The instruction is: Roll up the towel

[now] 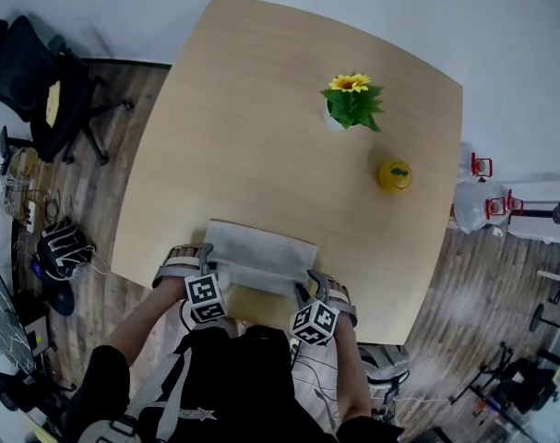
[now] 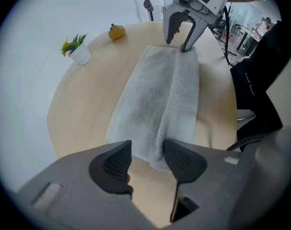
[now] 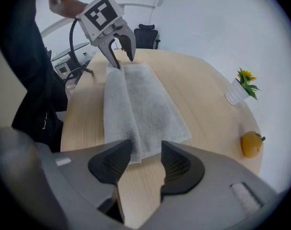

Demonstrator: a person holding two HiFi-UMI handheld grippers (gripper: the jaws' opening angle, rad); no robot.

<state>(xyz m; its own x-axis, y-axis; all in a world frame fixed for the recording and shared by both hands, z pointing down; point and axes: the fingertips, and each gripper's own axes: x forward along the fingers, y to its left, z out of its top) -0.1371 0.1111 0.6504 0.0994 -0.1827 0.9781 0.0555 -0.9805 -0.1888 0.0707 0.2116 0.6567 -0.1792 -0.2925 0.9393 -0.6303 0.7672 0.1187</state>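
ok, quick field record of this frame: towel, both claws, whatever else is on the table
towel: grey, lying along the table's near edge, near long side folded over, not yet a roll
left claw: open, at the towel's left end, pads not pressing on it
right claw: open, at the towel's right end, pads not pressing on it
table: light wood
other: potted sunflower and yellow fruit-shaped thing, far side, apart from the towel
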